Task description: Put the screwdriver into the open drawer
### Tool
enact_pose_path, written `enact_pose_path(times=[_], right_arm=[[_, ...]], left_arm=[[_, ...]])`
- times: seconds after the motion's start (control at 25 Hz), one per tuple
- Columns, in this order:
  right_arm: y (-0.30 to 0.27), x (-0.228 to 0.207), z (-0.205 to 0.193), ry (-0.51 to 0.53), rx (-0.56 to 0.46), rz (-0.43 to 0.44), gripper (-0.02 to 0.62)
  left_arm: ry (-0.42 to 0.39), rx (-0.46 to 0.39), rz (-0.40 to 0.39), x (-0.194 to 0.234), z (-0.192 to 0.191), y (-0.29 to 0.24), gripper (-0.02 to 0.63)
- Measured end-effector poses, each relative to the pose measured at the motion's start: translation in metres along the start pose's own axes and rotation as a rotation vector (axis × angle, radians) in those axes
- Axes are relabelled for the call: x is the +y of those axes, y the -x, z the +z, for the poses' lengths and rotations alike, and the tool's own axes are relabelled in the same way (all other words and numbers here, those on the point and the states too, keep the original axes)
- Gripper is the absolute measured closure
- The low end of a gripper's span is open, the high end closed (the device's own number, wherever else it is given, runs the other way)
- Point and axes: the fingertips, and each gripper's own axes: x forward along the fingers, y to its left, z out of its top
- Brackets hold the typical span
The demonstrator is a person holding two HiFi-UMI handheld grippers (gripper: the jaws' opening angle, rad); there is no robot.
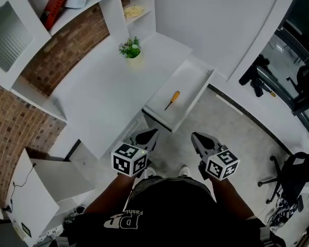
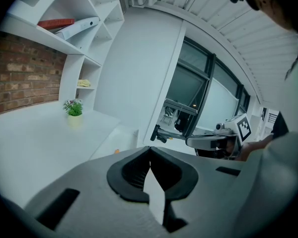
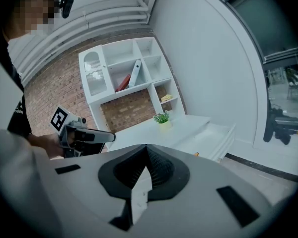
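Screwdriver (image 1: 171,100) lies inside the open drawer (image 1: 189,80), centre frame, so placement is judged complete. Left gripper (image 1: 147,136) and right gripper (image 1: 199,140), lower centre, both have jaws together and empty, well apart from the drawer. Advise holding them clear of its front. White bench (image 1: 100,94) carries a potted plant (image 1: 131,49); brick wall (image 1: 67,50) at upper left.

The left gripper (image 1: 147,135) and the right gripper (image 1: 196,137) are held side by side close to the torso, apart from each other, both pointing forward and slightly downward. On each gripper the jaws are fully together, with nothing between them. The left forearm (image 1: 112,190) and right forearm (image 1: 227,190) extend forward.
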Motion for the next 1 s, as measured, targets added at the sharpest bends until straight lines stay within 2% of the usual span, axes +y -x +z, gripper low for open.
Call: enact_pose_path(times=[1.0], right_arm=[[0.0024,-0.0023,-0.0035,-0.013,0.001,0.002,0.591]], left_arm=[[0.000,0.003,0.010,-0.0014,0.0007,-0.0007,0.588]])
